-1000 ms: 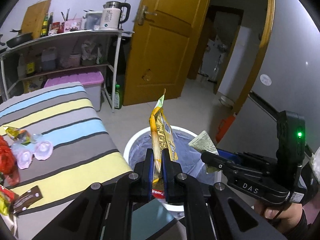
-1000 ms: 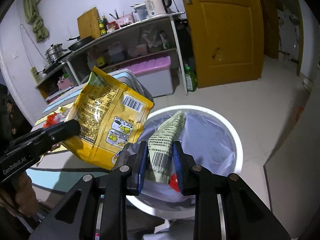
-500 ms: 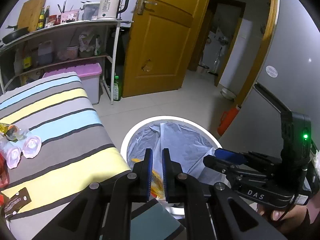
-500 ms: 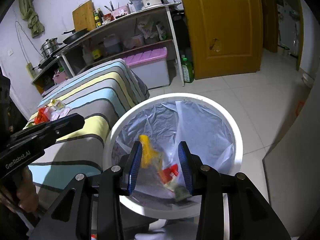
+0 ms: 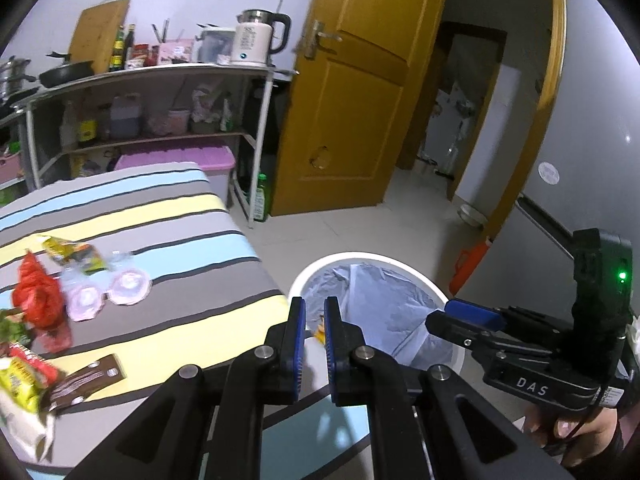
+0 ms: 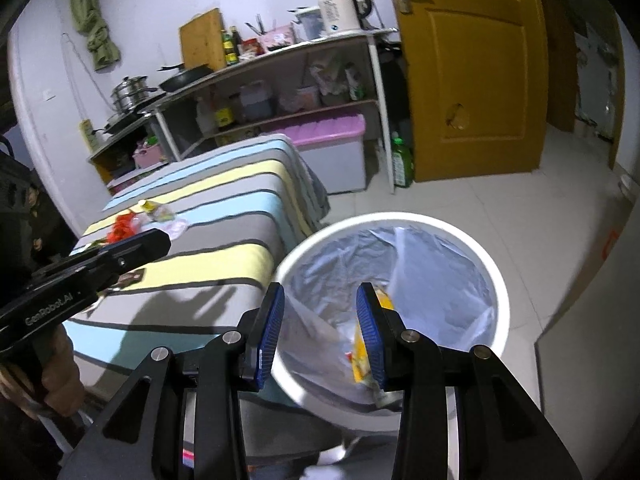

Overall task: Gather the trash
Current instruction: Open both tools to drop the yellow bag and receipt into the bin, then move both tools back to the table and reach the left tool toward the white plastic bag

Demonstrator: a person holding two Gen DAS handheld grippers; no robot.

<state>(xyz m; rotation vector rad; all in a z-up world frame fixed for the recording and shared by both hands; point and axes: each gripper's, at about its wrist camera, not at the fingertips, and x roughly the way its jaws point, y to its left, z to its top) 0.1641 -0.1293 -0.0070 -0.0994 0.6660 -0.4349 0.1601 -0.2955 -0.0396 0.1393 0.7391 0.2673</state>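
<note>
Both wrappers dropped; hands coming back from the bin empty

A second ago the left hand-held gripper pinched a yellow snack bag and the right hand-held gripper a green-and-white wrapper over the white bin; now both pieces lie inside its liner, the yellow bag showing at the bottom. The right jaws have just been opening and stand wide with nothing between them; the left jaws are nearly closed, a thin gap between the pads, holding nothing. That round is done, but the task is not: on the striped surface wait a red bag, two pink cups, a brown wrapper and a yellow packet, so another pick there likely comes next.
</note>
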